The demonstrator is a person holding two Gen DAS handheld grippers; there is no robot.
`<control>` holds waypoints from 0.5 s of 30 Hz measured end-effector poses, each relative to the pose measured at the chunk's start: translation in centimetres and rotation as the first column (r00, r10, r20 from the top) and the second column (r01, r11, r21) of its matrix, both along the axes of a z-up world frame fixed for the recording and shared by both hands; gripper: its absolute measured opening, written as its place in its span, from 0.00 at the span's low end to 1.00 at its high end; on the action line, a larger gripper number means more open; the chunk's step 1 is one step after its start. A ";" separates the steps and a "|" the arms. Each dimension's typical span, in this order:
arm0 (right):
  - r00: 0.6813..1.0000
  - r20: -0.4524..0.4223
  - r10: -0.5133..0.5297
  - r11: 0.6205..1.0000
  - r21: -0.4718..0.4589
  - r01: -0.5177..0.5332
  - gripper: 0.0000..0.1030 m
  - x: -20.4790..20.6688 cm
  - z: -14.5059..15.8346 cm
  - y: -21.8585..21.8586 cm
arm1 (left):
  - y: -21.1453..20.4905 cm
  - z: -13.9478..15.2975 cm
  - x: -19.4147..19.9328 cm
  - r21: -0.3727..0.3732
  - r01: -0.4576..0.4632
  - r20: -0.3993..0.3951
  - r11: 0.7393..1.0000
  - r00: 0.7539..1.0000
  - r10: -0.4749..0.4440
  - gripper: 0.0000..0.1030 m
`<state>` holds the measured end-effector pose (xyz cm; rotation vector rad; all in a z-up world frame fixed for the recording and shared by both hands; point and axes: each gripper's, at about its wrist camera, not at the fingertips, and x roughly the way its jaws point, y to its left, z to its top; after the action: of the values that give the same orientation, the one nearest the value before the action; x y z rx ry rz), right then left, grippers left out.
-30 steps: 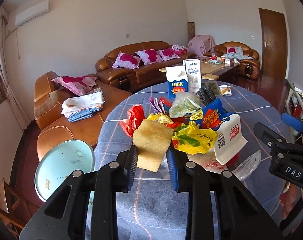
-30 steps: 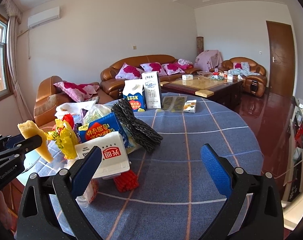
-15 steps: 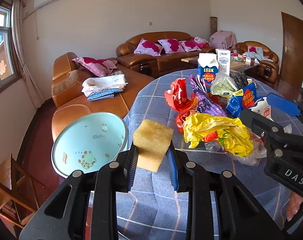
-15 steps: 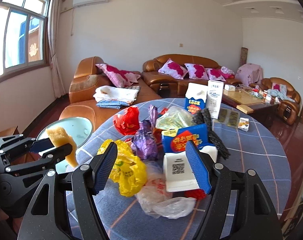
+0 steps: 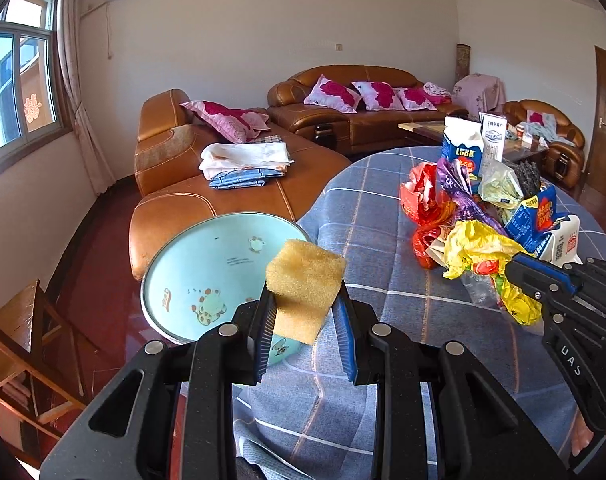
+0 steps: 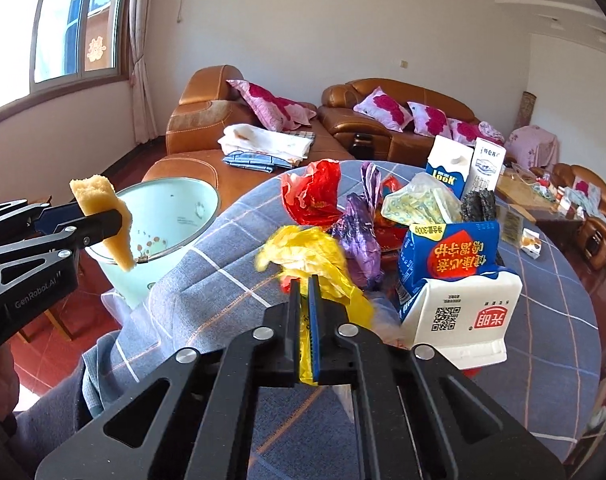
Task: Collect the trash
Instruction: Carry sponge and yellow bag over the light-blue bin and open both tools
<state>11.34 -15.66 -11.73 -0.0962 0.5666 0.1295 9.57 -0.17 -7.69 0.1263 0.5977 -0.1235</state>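
My left gripper (image 5: 303, 304) is shut on a yellow sponge block (image 5: 305, 280), held just in front of a pale blue bin (image 5: 207, 264) at the table's left edge. From the right wrist view, the left gripper (image 6: 99, 220) and the sponge (image 6: 103, 216) hang over that bin (image 6: 171, 208). My right gripper (image 6: 305, 284) is closing, its jaws nearly together and pinching a crumpled yellow plastic bag (image 6: 307, 252) at the near side of the trash pile. The right gripper (image 5: 519, 270) shows at the yellow bag (image 5: 479, 248) in the left wrist view.
On the blue checked tablecloth (image 6: 231, 280) lie a red bag (image 6: 311, 196), a purple bag (image 6: 359, 224), a blue snack bag (image 6: 451, 252), a white carton (image 6: 463, 316) and two upright milk cartons (image 6: 451, 168). A brown leather sofa (image 5: 223, 196) stands behind the bin, and a wooden chair (image 5: 27, 344) at left.
The right gripper's jaws went from wide open to shut on the yellow bag. Both views swung left toward the bin. The left gripper still holds the sponge, now nearer the bin.
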 end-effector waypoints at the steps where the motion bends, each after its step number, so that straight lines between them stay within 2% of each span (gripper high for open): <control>1: 1.000 0.003 0.003 1.000 0.006 -0.003 0.04 0.1 0.1 0.1 | 0.2 0.1 0.0 -0.002 -0.008 0.002 1.000 1.000 0.008 0.27; 15: 0.994 0.101 0.039 0.998 0.053 -0.045 0.02 0.2 3.0 0.6 | 2.5 1.2 0.7 0.002 -0.079 0.017 0.997 0.997 0.079 0.27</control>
<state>11.54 -15.10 -8.75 -0.0606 0.4607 0.1805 10.27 2.32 -6.45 0.1064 0.5855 -0.0450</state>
